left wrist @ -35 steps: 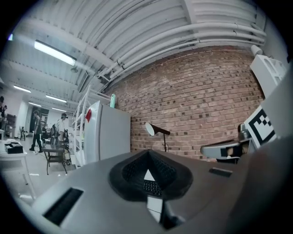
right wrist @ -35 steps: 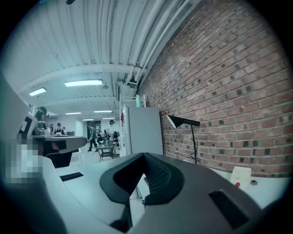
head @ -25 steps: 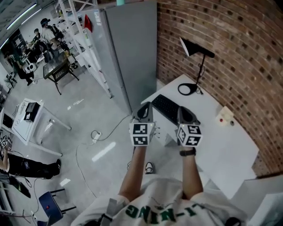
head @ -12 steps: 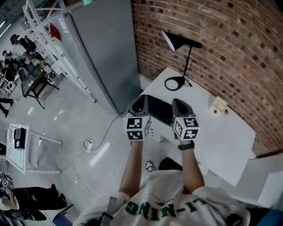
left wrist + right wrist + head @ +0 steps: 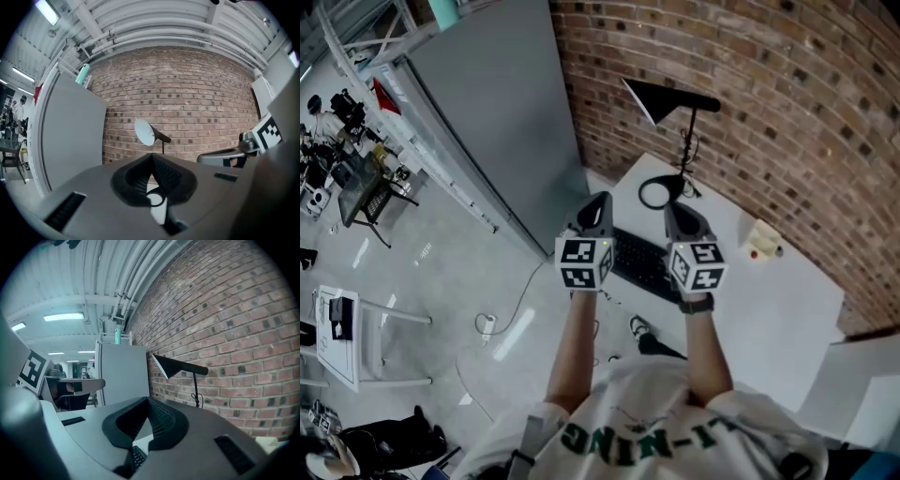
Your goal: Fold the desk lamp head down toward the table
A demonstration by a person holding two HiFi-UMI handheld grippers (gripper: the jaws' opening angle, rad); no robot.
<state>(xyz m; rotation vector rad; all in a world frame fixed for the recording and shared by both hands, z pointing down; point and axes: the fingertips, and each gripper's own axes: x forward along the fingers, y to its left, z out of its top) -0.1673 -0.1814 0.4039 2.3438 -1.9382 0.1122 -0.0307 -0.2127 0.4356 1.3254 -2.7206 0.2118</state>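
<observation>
A black desk lamp stands on the white table [image 5: 769, 314] by the brick wall. Its cone head [image 5: 652, 98] sits raised on a level arm above a thin stem [image 5: 686, 155] and ring base [image 5: 661, 192]. My left gripper [image 5: 595, 214] and right gripper [image 5: 680, 217] hover side by side over a black keyboard [image 5: 642, 267], short of the lamp and apart from it. Both are shut and hold nothing. In the left gripper view the lamp head [image 5: 144, 132] shows above the closed tips [image 5: 152, 157]. The right gripper view has the head [image 5: 168, 365] above its tips [image 5: 149, 400].
A tall grey cabinet [image 5: 487, 112] stands left of the table, with a teal bottle [image 5: 445, 11] on top. The brick wall [image 5: 787, 112] backs the table. A small white box [image 5: 761, 239] lies right of the lamp base. Floor and workshop benches lie far left.
Both grippers have travelled forward from the table's near corner to over the keyboard, closer to the lamp. Their jaws stayed shut.
</observation>
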